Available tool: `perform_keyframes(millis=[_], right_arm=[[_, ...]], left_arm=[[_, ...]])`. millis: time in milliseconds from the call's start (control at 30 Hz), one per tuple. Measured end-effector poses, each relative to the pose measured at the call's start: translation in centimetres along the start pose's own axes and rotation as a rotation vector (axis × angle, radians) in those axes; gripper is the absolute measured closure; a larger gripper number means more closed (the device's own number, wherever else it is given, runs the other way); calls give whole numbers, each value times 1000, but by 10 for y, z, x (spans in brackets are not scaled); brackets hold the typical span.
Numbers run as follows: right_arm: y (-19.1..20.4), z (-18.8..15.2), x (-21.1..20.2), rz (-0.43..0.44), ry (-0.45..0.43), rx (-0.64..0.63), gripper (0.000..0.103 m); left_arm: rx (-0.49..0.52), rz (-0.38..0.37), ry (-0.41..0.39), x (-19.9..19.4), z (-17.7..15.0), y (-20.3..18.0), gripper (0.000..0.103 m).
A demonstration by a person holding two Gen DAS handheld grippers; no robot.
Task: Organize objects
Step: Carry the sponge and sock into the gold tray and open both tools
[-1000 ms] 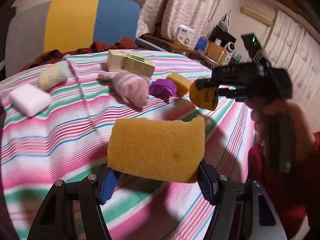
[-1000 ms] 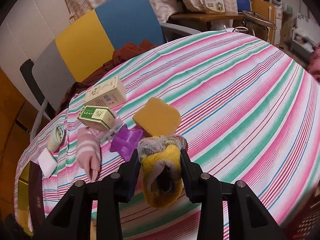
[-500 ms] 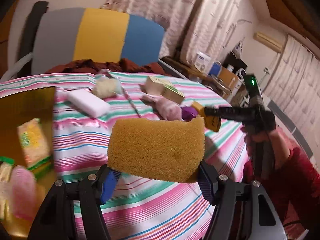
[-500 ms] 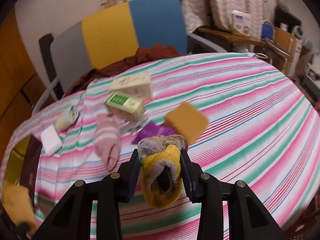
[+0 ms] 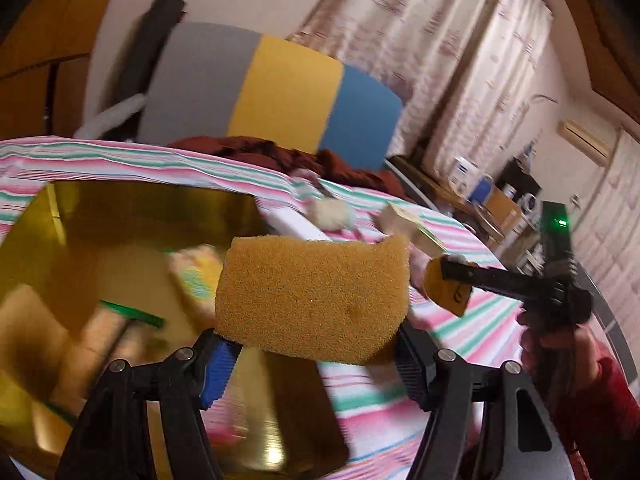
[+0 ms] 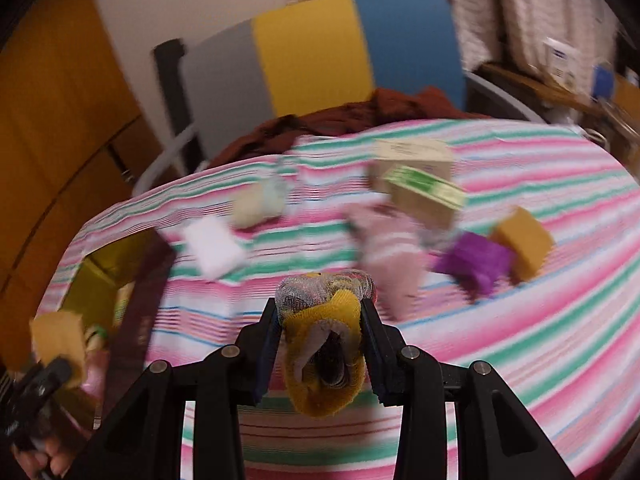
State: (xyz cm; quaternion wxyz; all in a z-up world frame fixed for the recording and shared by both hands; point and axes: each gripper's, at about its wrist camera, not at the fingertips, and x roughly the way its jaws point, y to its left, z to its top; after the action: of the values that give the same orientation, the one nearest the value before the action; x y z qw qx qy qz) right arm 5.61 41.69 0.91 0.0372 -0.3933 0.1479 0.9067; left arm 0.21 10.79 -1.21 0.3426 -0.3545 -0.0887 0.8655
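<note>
Sponge (image 5: 314, 300) clenched in left jaws above gold box rim (image 5: 152, 192); right jaws grasp scrubber (image 6: 324, 320).

No text can be read; print on the green-topped carton (image 6: 425, 186) near the table's far edge is blurred.

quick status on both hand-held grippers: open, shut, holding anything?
Left hand-held gripper: shut on the yellow sponge.
Right hand-held gripper: shut on the yellow scrubber with mesh.
</note>
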Motion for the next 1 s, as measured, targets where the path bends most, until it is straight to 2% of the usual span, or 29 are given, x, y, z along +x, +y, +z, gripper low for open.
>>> perform_keyframes(millis=[133,367,500,733,867,900,933,967,1000], right_arm=[[56,7,15,114,30,-42,64],[157,17,40,243,67,-170,64],[197,19,59,308,117,-173,64],[239,18,110,350,230,-117,64],[252,23,131,325,239,-94,61],[253,24,136,316,232,-76,52],[254,26,135,315,230,-62,35],[253,27,135,319,225,-47,29],[254,27,133,328,218,-40,29]], left_arm=[[-57,70,-22,-10,13,34,33],[-129,189,-12,-16,33,88,33],[-159,237,-1,-16,40,113,33],[-211,283,41,-8,51,145,32],[-225,323,69,0,58,160,28],[-239,336,73,2,60,165,27],[-250,347,77,3,61,168,25],[-265,357,81,3,61,170,23],[-281,364,83,3,62,173,21]])
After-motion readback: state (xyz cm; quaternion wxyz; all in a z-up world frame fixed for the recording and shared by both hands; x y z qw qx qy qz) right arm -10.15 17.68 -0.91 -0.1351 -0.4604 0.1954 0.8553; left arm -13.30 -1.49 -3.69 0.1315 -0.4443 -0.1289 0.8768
